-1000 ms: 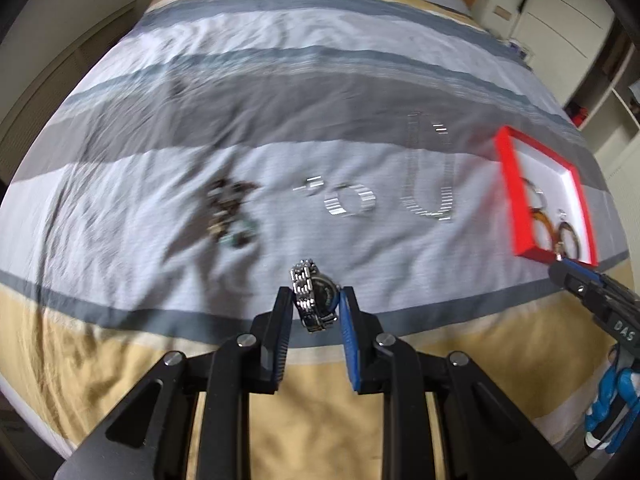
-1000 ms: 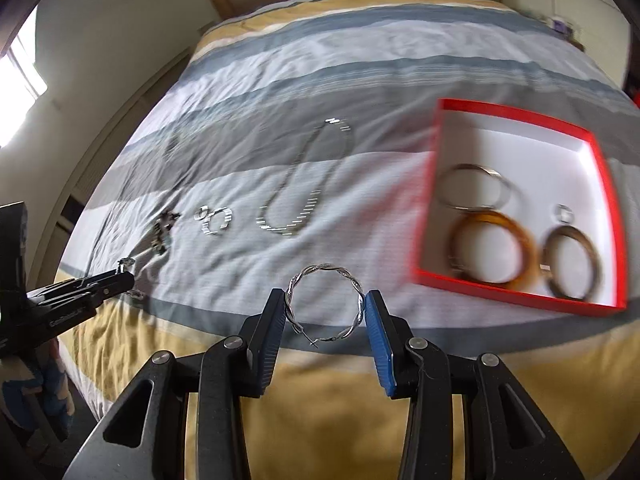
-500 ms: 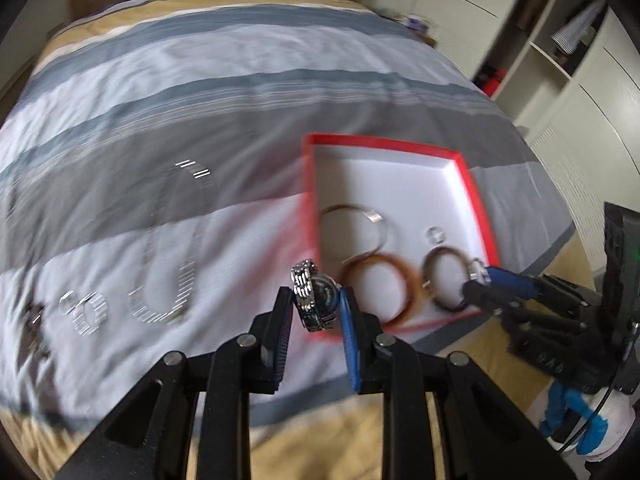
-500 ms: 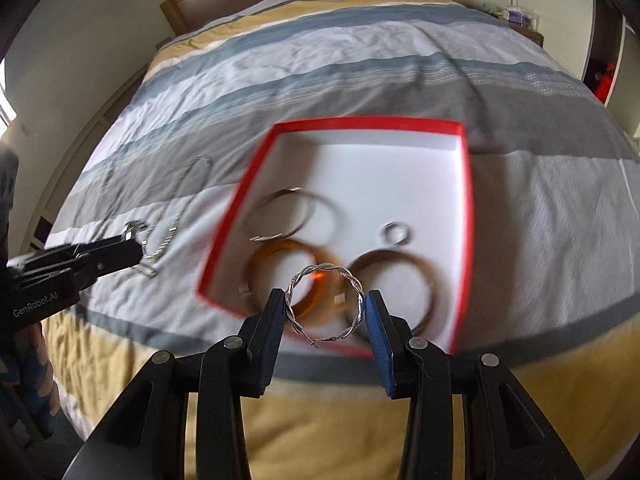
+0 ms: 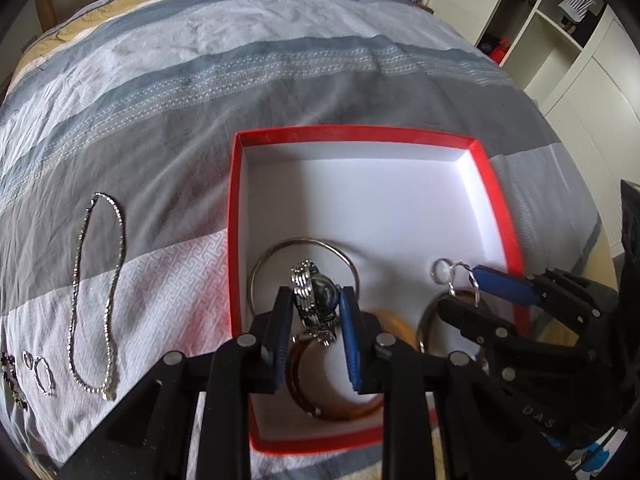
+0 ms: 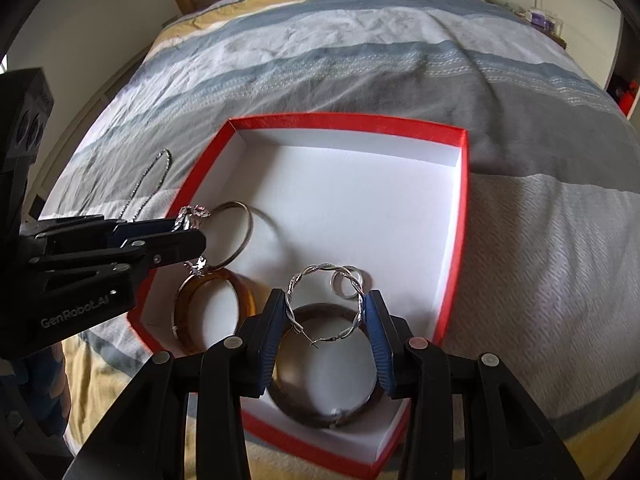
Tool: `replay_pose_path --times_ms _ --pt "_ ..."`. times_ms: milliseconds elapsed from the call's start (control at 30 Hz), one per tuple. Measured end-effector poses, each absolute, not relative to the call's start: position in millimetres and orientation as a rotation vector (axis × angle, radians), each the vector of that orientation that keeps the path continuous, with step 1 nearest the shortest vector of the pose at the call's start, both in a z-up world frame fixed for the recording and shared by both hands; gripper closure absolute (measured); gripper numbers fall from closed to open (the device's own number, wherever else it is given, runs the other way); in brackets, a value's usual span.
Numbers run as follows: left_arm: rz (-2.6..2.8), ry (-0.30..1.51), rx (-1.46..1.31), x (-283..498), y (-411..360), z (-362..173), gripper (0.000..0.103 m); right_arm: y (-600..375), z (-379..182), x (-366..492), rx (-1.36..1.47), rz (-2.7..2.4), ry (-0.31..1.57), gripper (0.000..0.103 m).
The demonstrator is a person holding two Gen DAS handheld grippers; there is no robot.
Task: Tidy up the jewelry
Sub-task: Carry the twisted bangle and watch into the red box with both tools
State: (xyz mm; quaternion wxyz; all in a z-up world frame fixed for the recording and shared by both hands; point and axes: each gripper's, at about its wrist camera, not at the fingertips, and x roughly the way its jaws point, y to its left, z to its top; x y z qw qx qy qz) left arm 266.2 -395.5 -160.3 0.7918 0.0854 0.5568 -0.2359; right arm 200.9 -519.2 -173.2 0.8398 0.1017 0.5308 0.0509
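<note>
both grippers angled down over red box (image 5: 236,208): left gripper (image 5: 316,308) clamps watch (image 5: 314,298), right gripper (image 6: 325,310) clamps twisted hoop (image 6: 326,304)

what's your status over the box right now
Left gripper shut on watch, right gripper shut on twisted hoop. Both over red box. Bangles directly below.

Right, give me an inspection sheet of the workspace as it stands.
Surface: striped grey, white and yellow bedspread.
Job's things: red-rimmed white tray holding bangles and a small ring; silver chain necklace and small hoops on the bedspread.
Clutter: nothing seen.
Grippers: left gripper shut on a silver metal watch; right gripper shut on a twisted silver hoop; both over the tray.
Cables: nothing seen.
Surroundings: wooden headboard, cream wardrobes.
</note>
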Motion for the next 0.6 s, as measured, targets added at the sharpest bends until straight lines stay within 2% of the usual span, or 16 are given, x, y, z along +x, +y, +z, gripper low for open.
replay_pose_path --times_ms 333,600 --pt "-0.48 1.251 0.176 276 -396 -183 0.08 -516 -184 212 0.161 0.114 1.127 0.062" --pt "-0.49 1.234 0.16 274 -388 -176 0.08 -514 -182 210 0.149 0.09 1.131 0.062"
